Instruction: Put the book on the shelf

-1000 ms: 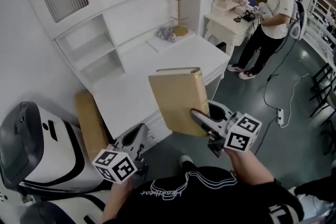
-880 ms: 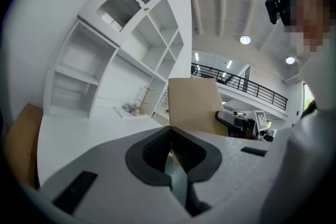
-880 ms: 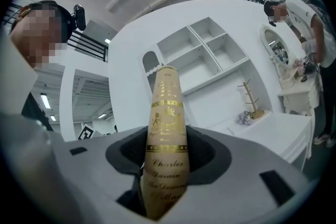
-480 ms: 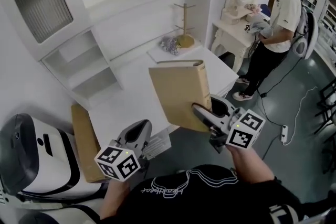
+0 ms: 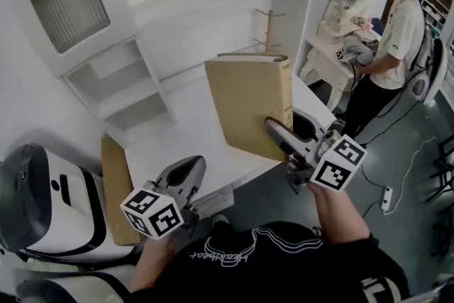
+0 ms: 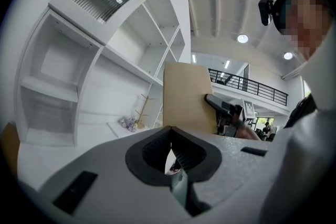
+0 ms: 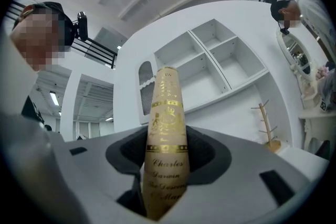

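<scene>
A thick tan book [image 5: 248, 106] stands upright in the air over the white desk [image 5: 188, 142], its spine with gold lettering [image 7: 167, 128] facing the right gripper view. My right gripper [image 5: 277, 133] is shut on its lower corner, one finger [image 5: 280, 138] lying across the front cover. The white shelf unit [image 5: 128, 92] rises behind the desk, with open compartments [image 7: 210, 65] above and at the left. My left gripper [image 5: 188, 170] hangs low at the desk's front edge, jaws together with nothing in them [image 6: 170, 153]. From there the book [image 6: 188, 97] shows ahead.
A wooden peg stand [image 5: 268, 32] stands at the back of the desk. A brown board [image 5: 117, 184] leans at the desk's left, beside a white machine [image 5: 42, 202]. A person [image 5: 397, 32] stands at a vanity table [image 5: 340, 46] on the right. A power strip [image 5: 388, 199] lies on the floor.
The right gripper has carried the book higher and nearer the shelf unit. The left gripper has stayed low by the desk's front edge.
</scene>
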`<state>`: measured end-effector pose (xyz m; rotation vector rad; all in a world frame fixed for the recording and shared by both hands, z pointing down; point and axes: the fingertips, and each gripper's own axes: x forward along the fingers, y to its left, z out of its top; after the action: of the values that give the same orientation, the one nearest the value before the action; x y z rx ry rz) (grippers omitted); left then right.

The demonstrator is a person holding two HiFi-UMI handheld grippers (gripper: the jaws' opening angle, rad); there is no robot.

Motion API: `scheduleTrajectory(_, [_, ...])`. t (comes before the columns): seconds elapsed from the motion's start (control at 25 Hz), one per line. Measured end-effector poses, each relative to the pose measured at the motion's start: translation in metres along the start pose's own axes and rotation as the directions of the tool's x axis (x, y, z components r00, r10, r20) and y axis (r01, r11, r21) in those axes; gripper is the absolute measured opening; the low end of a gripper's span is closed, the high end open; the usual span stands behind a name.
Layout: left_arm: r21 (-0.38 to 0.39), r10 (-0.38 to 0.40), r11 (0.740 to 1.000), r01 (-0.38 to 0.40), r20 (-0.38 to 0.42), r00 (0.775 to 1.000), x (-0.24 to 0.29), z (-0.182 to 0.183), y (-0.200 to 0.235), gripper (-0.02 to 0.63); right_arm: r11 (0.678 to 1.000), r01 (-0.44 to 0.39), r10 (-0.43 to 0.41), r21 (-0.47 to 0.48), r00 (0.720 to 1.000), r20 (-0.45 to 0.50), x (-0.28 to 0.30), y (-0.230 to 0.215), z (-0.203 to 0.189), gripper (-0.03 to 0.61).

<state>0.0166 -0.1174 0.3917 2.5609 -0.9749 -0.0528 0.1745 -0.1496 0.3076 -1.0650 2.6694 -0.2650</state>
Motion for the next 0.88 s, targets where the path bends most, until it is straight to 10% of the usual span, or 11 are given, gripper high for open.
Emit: scheduleTrajectory(0.88, [0.023, -0.026, 0.999, 0.027, -0.033, 0.999, 0.027, 0.080, 0.150, 0.003, 0.982, 0.035, 0.001, -0.184, 0.982, 0.189, 0.183, -0.033, 0.112, 0.202])
